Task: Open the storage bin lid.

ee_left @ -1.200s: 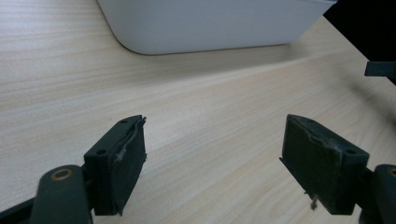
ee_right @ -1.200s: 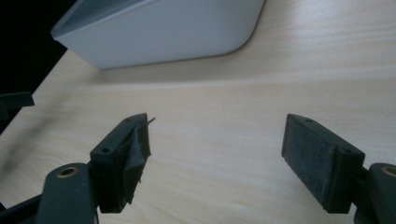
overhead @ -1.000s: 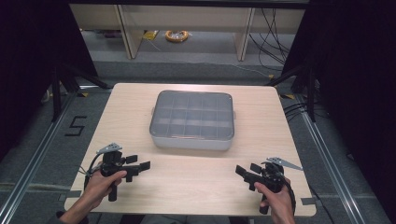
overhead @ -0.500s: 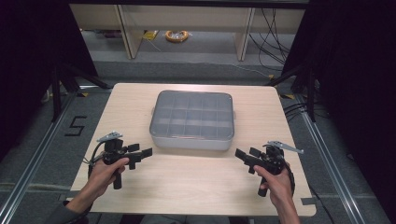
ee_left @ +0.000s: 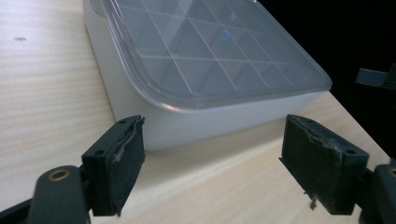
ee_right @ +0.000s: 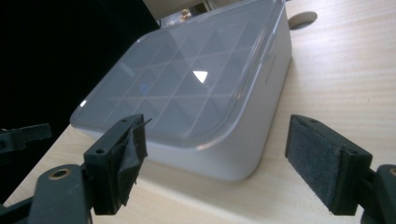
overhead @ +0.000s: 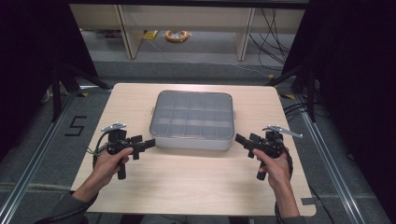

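Observation:
A grey-white plastic box (overhead: 192,120) with a clear lid over a grid of compartments sits at the middle of the wooden table (overhead: 196,186). My left gripper (overhead: 148,143) is open, just off the box's near left corner. My right gripper (overhead: 240,138) is open too, just off the near right corner. In the left gripper view the box (ee_left: 196,70) lies beyond the open left gripper (ee_left: 212,163), nothing between the jaws. The right gripper view has the box (ee_right: 196,102) ahead of the open right gripper (ee_right: 215,161).
The box's lid is closed. Bare tabletop stretches in front of the box, between the person's two hands. Beyond the table stand pale shelf uprights (overhead: 126,28), with cables on the floor (overhead: 177,35). Dark curtains close both sides.
Both grippers have moved forward and inward, from near the table's front edge up to the box's two near corners. The box has stayed put.

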### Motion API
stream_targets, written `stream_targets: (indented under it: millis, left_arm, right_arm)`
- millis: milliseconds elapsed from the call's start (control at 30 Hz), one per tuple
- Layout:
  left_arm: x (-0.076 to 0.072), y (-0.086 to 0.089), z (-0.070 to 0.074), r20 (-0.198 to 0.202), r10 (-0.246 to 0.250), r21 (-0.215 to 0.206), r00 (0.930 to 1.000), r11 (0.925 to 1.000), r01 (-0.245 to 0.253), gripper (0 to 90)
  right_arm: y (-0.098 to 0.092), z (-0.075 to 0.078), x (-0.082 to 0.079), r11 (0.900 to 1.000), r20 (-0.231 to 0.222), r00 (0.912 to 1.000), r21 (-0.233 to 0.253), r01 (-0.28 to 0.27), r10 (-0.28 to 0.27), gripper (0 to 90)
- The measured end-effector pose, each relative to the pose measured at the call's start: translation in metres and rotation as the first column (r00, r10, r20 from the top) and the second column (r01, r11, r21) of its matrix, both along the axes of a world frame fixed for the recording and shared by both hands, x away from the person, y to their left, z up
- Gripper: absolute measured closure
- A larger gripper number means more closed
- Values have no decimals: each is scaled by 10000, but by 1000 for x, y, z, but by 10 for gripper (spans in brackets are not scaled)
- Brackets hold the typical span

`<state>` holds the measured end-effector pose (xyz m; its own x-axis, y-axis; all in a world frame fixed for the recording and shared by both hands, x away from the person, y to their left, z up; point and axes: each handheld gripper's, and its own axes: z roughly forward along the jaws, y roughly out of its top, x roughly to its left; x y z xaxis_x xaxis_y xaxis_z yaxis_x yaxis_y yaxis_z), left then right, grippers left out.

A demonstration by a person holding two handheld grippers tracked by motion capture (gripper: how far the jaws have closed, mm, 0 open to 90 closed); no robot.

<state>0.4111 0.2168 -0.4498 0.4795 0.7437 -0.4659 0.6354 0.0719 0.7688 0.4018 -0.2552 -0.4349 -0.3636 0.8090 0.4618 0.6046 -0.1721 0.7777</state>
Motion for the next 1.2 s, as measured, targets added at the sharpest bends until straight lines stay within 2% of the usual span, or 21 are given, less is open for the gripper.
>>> stream_targets:
  millis: [33, 67, 167, 200, 267, 300, 367, 400, 433, 467, 567, 600, 633, 667, 800, 900, 933, 1067, 1100, 1133, 1200]
  left_arm:
    - [4, 0, 2, -2, -52, -5, 10000, 10000, 52, 209]
    - [6, 0, 3, 79, 10, -12, 10000, 10000, -10, 210]
    - [18, 1, 6, 159, 175, -86, 9997, 9998, -174, 220]
    - [22, 2, 7, 169, 271, -66, 9995, 9996, -269, 222]
    - [28, 3, 10, 203, 338, -4, 9992, 9994, -338, 223]
    - [31, 3, 12, 212, 407, -122, 9989, 9991, -404, 223]
    - [35, 3, 13, 230, 529, -231, 9983, 9984, -523, 221]
    - [38, 2, 13, 223, 609, -279, 9979, 9978, -602, 219]
    - [40, 2, 13, 234, 595, -263, 9980, 9979, -589, 219]
    - [43, 1, 13, 171, 604, -313, 9980, 9977, -599, 219]
    - [52, -1, 12, 49, 692, -337, 9976, 9970, -690, 221]
    - [55, -2, 12, -15, 684, -298, 9977, 9972, -684, 221]
    - [58, -2, 12, -68, 719, -332, 9974, 9968, -721, 220]
    - [63, -2, 12, -111, 742, -386, 9972, 9965, -746, 220]
    - [77, 0, 11, -309, 870, -377, 9957, 9954, -881, 226]
    - [87, 0, 9, -499, 840, -334, 9952, 9958, -857, 234]
    - [92, 0, 8, -639, 780, -334, 9949, 9962, -803, 234]
    - [106, 2, 5, -851, 955, -282, 9918, 9948, -982, 259]
    - [108, 2, 4, -960, 930, -376, 9910, 9946, -970, 258]
    - [110, 1, 3, -1075, 974, -633, 9894, 9925, -1046, 259]
    - [111, -2, 2, -973, 867, -355, 9915, 9953, -905, 262]
  right_arm:
    - [2, 3, 2, 9996, -107, 9999, 286, -60, 63, 216]
    - [1, 2, 7, 10000, 179, 9998, -40, -29, 30, 216]
    - [6, 6, 13, 9997, -157, 9998, 210, 94, -91, 222]
    - [6, 5, 17, 10000, 92, 10000, 35, -10, 10, 225]
    - [6, 4, 21, 10000, 47, 10000, -76, -17, 17, 231]
    - [9, 4, 20, 9999, -231, 9997, 86, 99, -97, 235]
    - [6, 2, 25, 10000, 79, 10000, -76, 49, -48, 261]
    - [7, 4, 25, 9994, -270, 9995, 307, 142, -134, 284]
    - [4, 2, 30, 9999, 96, 9998, -5, 151, -151, 287]
    - [4, 3, 30, 9994, -61, 9998, 262, 213, -211, 289]
    - [2, 2, 40, 9994, -92, 9995, 211, 288, -286, 325]
    - [2, 3, 42, 9985, -376, 9986, 378, 399, -385, 337]
    - [1, 1, 47, 9992, -246, 9991, 208, 347, -342, 346]
    - [2, 2, 47, 9982, -511, 9977, 379, 465, -445, 356]
    - [-1, -6, 62, 9992, -262, 9992, 221, 319, -313, 390]
    - [2, -8, 68, 9972, -808, 9956, 534, 520, -476, 409]
    - [0, -11, 73, 9990, -373, 9987, 264, 364, -354, 411]
    - [1, -16, 84, 9980, -675, 9974, 551, 305, -267, 418]
    - [4, -15, 84, 9954, -1041, 9938, 831, 466, -379, 421]
    - [5, -15, 86, 9951, -1112, 9931, 861, 479, -382, 427]
    - [4, -18, 92, 9938, -1116, 9928, 973, 536, -426, 434]
